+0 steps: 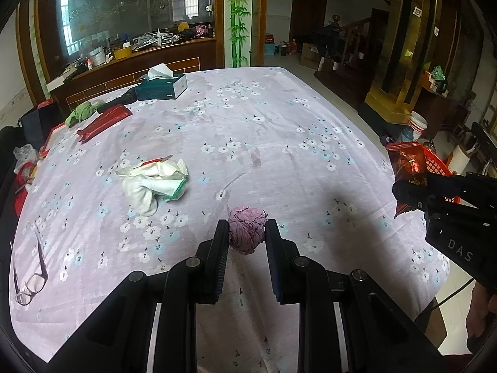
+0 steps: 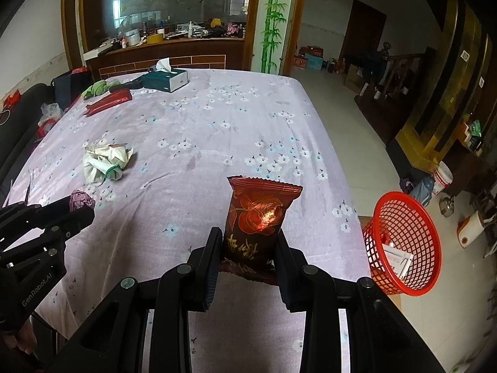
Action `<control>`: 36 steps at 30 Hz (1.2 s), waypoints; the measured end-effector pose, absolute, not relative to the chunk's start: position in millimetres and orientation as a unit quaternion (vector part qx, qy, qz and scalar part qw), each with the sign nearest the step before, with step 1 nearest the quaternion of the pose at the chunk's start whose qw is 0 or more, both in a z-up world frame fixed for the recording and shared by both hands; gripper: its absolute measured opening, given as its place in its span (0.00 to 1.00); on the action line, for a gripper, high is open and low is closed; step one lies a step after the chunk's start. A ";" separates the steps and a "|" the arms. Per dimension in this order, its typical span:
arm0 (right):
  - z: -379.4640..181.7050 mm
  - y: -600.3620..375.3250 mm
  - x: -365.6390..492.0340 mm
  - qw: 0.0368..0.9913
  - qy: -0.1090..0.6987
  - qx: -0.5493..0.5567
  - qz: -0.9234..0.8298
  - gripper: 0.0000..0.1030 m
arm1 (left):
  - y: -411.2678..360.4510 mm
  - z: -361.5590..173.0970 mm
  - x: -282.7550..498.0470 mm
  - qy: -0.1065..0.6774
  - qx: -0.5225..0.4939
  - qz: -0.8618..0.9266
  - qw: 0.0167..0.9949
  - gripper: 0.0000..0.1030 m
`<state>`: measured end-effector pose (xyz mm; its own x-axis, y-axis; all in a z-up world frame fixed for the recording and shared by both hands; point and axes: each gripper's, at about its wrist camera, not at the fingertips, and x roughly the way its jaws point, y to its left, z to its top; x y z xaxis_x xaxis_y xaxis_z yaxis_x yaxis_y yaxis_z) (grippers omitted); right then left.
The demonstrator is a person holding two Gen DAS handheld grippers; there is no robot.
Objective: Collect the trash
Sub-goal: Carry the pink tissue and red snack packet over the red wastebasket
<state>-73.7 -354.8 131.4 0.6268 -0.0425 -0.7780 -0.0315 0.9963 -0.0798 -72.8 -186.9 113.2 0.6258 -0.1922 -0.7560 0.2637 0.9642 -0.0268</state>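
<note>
The black left gripper reaches out low over the bed, its two fingers pinching a crumpled ball of purple paper that sits on the cover. The black right gripper is held up near the bed's right edge, squeezing the bottom of a shiny dark red snack wrapper with a gold flower, which stands up tall. Just to its right is a red plastic mesh basket with white paper inside. The pale purple bed cover with white flowers is wrinkled. Farther off lie a heap of white crumpled tissues, black glasses and a green tissue box.
</note>
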 end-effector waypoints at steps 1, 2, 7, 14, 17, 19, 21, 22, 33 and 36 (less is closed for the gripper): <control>131.5 -354.2 -73.6 0.901 0.432 -0.043 -0.002 0.33 | -186.3 113.2 -73.0 0.414 0.043 -0.126 0.901 0.22; 131.8 -353.9 -73.9 0.901 0.432 -0.043 -0.001 0.33 | -186.1 113.5 -73.5 0.414 0.043 -0.125 0.901 0.22; 132.7 -352.4 -74.2 0.902 0.430 -0.043 0.003 0.33 | -185.5 114.2 -75.6 0.413 0.044 -0.121 0.901 0.22; 133.1 -356.1 -76.0 0.903 0.429 -0.040 0.003 0.33 | -186.2 114.3 -76.0 0.413 0.045 -0.122 0.901 0.22; 132.3 -362.1 -77.4 0.902 0.430 -0.036 0.000 0.33 | -192.1 114.5 -76.4 0.413 0.048 -0.126 0.901 0.22; 131.6 -368.3 -78.4 0.902 0.431 -0.031 -0.003 0.33 | -198.4 114.2 -76.1 0.414 0.051 -0.128 0.900 0.22; 130.8 -375.5 -79.6 0.902 0.432 -0.025 -0.008 0.33 | -205.5 113.8 -75.1 0.414 0.055 -0.133 0.899 0.22; 130.3 -380.9 -80.4 0.901 0.433 -0.020 -0.011 0.33 | -210.6 113.6 -73.9 0.413 0.059 -0.136 0.898 0.22; 128.2 -440.7 -88.3 0.897 0.438 0.020 -0.057 0.33 | -270.7 119.5 -63.4 0.402 0.098 -0.167 0.895 0.22; 128.6 -457.8 -89.2 0.895 0.440 0.031 -0.070 0.33 | -290.2 121.2 -60.2 0.397 0.111 -0.176 0.894 0.22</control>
<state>-89.2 -457.8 128.6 0.6034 -0.0981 -0.7914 0.1531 0.9882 -0.0058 -60.2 -290.2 121.2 0.6226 -0.2253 -0.7494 0.4022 0.9136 0.0595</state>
